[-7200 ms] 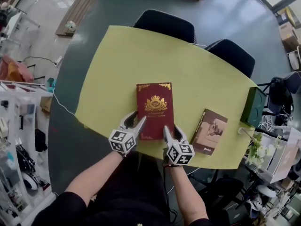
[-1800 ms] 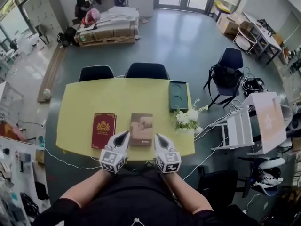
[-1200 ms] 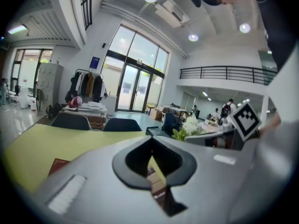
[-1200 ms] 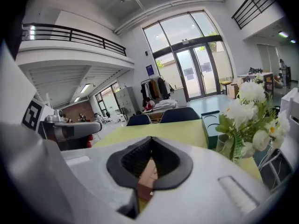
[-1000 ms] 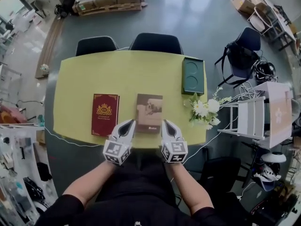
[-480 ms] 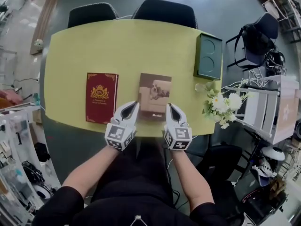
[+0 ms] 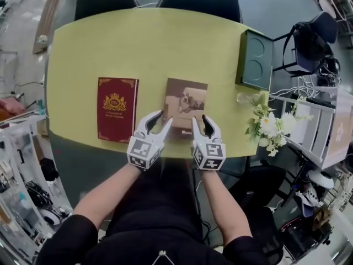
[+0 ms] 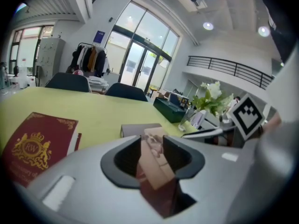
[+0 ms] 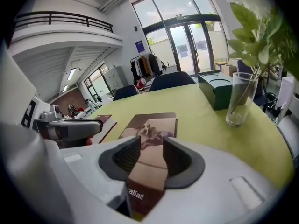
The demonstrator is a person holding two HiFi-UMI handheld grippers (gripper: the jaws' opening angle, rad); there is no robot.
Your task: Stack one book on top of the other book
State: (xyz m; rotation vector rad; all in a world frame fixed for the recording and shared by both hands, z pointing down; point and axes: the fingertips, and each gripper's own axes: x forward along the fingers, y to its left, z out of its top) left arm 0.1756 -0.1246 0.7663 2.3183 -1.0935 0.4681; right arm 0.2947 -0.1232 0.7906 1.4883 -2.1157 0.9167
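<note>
1. Two books lie flat on the yellow table (image 7: 83,48), side by side and well apart. A green tray (image 7: 255,59) sits at the far right corner and a vase of flowers (image 7: 265,123) stands near the right edge, so watch that glass with your right arm.
2. Bigger of the pair is the red book (image 7: 117,109), off to your left. It looks like a hardback, so I'd judge it stiff and the heavier one. It makes the natural base, so leave it where it lies.
3. Right in front of you is the brown book (image 7: 186,105), smaller, with its near edge close to the table's front edge. I'd judge it light and rigid enough to carry level. The cover looks smooth, though, so it may slide in the pads.
4. Your left gripper (image 7: 160,120) hovers at the book's near left corner and your right gripper (image 7: 201,123) at its near right corner. Both sets of jaws have just been opening. They now stand apart and pinch nothing, with the brown cover showing through each gap.
5. For the hold, take the whole thickness at the near edge, one gripper towards each corner. Pinch only the top cover and it may flap open. The book lies flat on the table, so a lower jaw will probably need that edge tipped up or drawn past the table's front.
</note>
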